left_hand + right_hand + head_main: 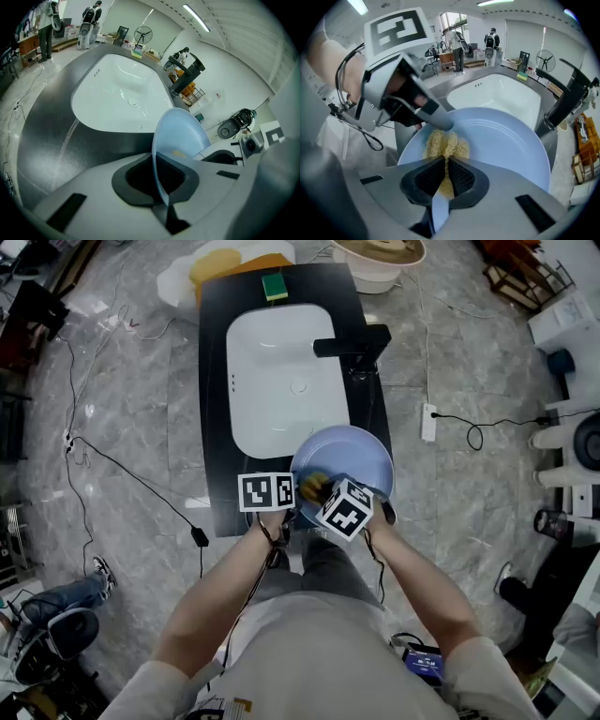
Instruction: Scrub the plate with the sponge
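A light blue plate (354,457) is held over the near right corner of the black counter (214,427). My left gripper (296,497) is shut on the plate's near-left rim; in the left gripper view the plate (183,133) stands edge-on between the jaws of that gripper (162,187). My right gripper (321,491) is shut on a yellow mesh sponge (313,487). In the right gripper view the sponge (443,143) lies against the plate's face (511,145), just ahead of the right gripper (445,177) and beside the left gripper's fingers (437,118).
A white sink basin (279,381) is set in the counter, with a black faucet (352,345) on its right. A green sponge (275,287) lies at the counter's far edge. Cables and a power strip (428,422) lie on the marble floor. People stand far off in the room.
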`<state>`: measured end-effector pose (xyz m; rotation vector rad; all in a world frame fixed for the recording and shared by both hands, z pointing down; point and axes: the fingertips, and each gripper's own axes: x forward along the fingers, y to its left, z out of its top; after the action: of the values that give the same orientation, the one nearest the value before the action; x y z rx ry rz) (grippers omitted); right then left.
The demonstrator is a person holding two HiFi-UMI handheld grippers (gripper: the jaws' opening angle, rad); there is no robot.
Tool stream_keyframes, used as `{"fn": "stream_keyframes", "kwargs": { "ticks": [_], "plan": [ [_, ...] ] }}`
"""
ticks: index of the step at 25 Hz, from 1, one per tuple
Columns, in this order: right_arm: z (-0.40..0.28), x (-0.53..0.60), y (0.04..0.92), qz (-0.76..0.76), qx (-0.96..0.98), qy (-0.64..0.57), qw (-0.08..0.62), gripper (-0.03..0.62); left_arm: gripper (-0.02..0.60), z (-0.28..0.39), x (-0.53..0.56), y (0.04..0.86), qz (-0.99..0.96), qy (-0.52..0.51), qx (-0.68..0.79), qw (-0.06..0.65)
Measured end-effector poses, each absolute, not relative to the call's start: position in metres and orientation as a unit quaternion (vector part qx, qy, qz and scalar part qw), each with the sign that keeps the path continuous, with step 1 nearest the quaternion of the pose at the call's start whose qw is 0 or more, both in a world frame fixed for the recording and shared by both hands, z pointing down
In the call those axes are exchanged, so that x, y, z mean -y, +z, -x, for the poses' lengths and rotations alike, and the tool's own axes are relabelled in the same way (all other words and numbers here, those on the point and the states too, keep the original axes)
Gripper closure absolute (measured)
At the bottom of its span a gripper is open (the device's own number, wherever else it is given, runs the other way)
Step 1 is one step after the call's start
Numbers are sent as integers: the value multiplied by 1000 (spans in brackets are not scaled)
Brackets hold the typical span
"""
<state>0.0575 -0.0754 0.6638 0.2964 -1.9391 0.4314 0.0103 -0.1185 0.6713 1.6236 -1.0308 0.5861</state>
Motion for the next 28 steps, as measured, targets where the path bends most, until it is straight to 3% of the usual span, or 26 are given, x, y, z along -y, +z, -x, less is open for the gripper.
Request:
{"fn": "stream_keyframes", "kwargs": {
  "ticks": [15,23,28],
  "plan": [
    [-112,158,660,-247,790,178,533,548,554,-10,117,672,-679,239,433,542],
    [-163,122,661,-259,754,162,582,548,552,-7,120,672,-683,263,442,519],
    [-161,84,661,-243,759,190,574,549,548,-6,125,672,-687,278,445,504]
  ]
}}
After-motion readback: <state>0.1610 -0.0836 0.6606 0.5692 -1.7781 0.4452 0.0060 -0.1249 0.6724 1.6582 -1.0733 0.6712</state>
